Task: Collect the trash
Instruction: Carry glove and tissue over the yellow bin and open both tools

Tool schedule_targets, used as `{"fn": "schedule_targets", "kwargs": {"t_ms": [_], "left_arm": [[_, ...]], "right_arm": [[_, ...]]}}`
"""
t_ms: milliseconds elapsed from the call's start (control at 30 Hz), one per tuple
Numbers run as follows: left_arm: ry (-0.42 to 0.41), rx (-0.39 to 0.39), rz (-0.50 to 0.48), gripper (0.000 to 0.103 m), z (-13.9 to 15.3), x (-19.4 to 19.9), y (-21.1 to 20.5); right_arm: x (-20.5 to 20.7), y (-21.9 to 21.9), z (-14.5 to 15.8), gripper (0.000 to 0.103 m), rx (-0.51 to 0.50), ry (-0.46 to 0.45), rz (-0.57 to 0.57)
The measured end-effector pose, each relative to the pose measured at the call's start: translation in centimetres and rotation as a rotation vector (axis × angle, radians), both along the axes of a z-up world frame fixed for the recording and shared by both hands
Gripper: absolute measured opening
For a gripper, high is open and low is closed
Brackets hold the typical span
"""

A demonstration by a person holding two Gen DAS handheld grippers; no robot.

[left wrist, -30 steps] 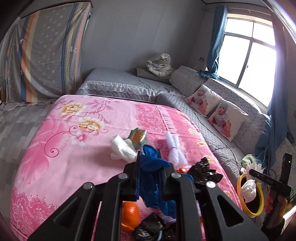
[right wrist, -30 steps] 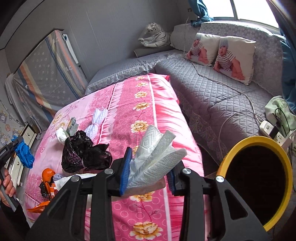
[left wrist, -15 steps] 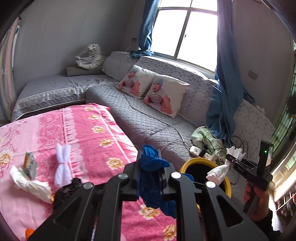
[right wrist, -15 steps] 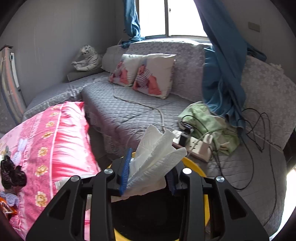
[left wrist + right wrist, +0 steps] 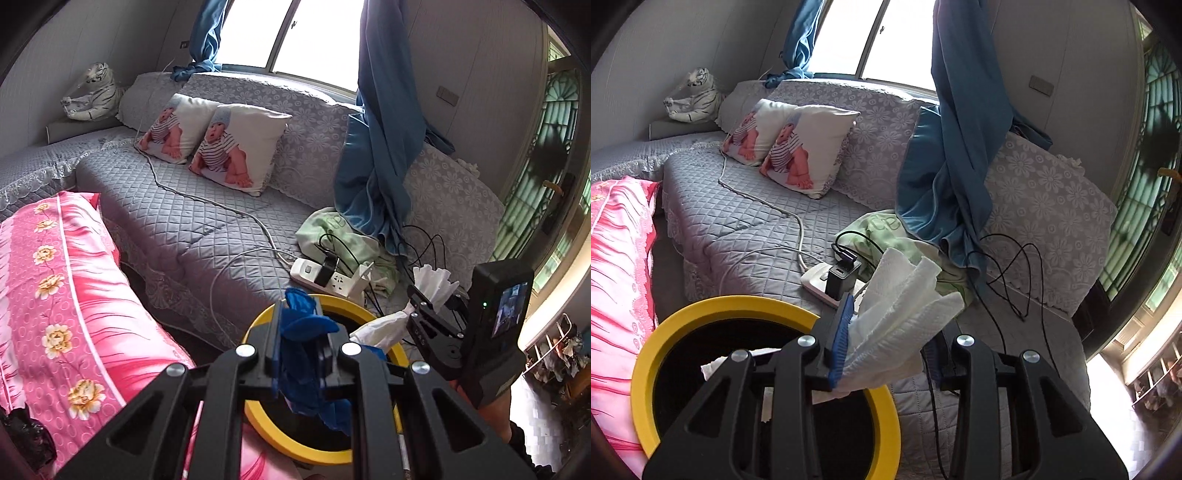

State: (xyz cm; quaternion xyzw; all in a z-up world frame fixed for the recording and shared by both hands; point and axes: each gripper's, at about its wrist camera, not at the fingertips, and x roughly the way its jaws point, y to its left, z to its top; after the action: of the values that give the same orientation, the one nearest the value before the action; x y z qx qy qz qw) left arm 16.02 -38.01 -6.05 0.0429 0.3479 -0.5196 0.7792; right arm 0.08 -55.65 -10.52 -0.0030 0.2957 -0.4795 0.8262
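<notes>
You have swung both tools away from the pink bed and now hold them over the yellow-rimmed bin. Your left tool is clamped on the blue rag, your right tool on the white tissue. Both loads seem to hang above the bin's mouth, ready for release, though the fisheye makes the alignment hard to judge.

The bin has a smooth, matt yellow plastic rim. Above it, the white tissue is soft embossed paper. Behind the bin, the sofa cover is grey quilted cloth; beside the bin, the pink sheet is glossy floral fabric.
</notes>
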Motion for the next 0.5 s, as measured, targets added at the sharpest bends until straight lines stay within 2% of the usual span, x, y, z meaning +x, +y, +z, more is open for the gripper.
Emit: {"fn": "schedule_targets", "kwargs": {"t_ms": [167,267,333,400,500], "left_arm": [[-0.001,0.049,0.001,0.013,-1.9,-0.8,-2.6],[0.013,0.067,-0.008,0.013,-3.0,-1.0,-3.5],[0.018,0.074,-0.008,0.013,-3.5,-1.1,-3.8],[0.012,0.079,-0.001,0.014,-3.6,-1.3,-4.2],[0.005,0.077,0.009,0.028,-3.7,-1.3,-4.2]], "right_arm": [[0.2,-0.8,-0.9,0.034,-0.009,0.037,-0.041],[0.3,-1.1,-1.4,0.036,0.021,0.040,-0.037],[0.3,-1.3,-1.6,0.043,0.034,0.045,-0.041],[0.4,-1.7,-1.8,0.044,0.047,0.044,-0.044],[0.2,-1.8,-1.7,0.054,0.059,0.033,-0.051]]}}
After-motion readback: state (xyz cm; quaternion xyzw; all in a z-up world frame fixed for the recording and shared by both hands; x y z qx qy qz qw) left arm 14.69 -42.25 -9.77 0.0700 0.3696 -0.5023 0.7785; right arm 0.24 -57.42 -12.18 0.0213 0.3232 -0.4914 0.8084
